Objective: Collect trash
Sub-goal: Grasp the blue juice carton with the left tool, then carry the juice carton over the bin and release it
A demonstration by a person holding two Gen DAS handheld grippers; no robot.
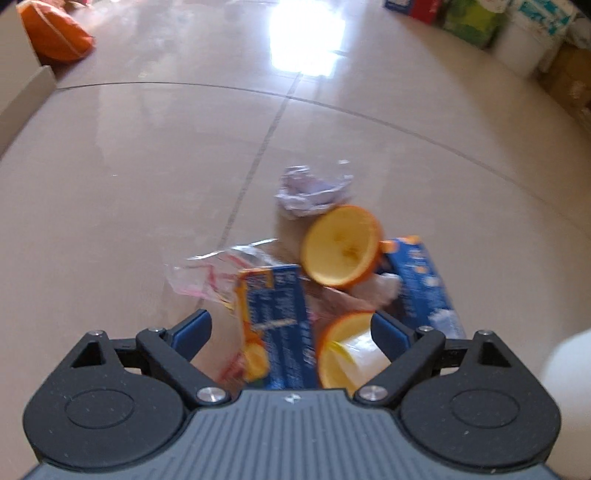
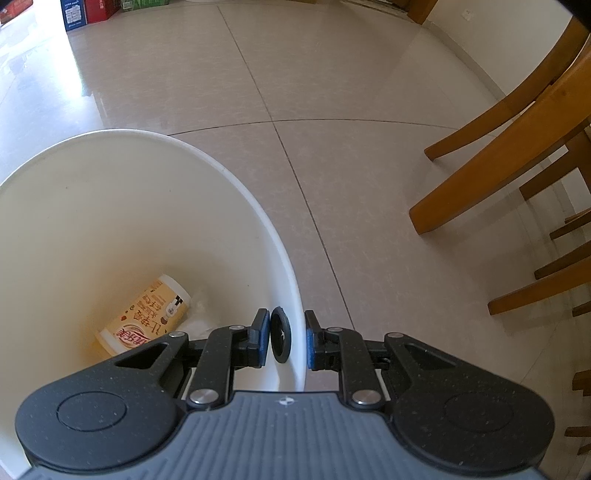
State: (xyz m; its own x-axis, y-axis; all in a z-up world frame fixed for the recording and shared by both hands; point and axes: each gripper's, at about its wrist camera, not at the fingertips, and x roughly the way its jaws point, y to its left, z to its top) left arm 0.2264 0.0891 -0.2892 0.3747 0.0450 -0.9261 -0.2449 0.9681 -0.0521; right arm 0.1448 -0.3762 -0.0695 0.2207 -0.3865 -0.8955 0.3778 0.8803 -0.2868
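A heap of trash lies on the tiled floor in the left wrist view: a crumpled paper (image 1: 310, 190), an orange peel half (image 1: 341, 247), a second orange peel half (image 1: 347, 350), a blue carton (image 1: 280, 325), another blue carton (image 1: 424, 288) and a clear plastic wrapper (image 1: 218, 273). My left gripper (image 1: 291, 332) hangs open just above the heap, its fingers either side of the near carton and the near peel. My right gripper (image 2: 286, 339) is shut on the rim of a white bin (image 2: 221, 177), one finger inside against a black disc (image 2: 280, 336), one outside. A beige labelled cup (image 2: 144, 317) lies in the bin.
Beside the heap, the white bin's edge (image 1: 569, 387) shows at the right. An orange bag (image 1: 55, 33) and a cardboard box (image 1: 22, 92) sit far left, packages (image 1: 469, 22) far right. Wooden chair legs (image 2: 498, 155) stand right of the bin; boxes (image 2: 79, 13) line the far wall.
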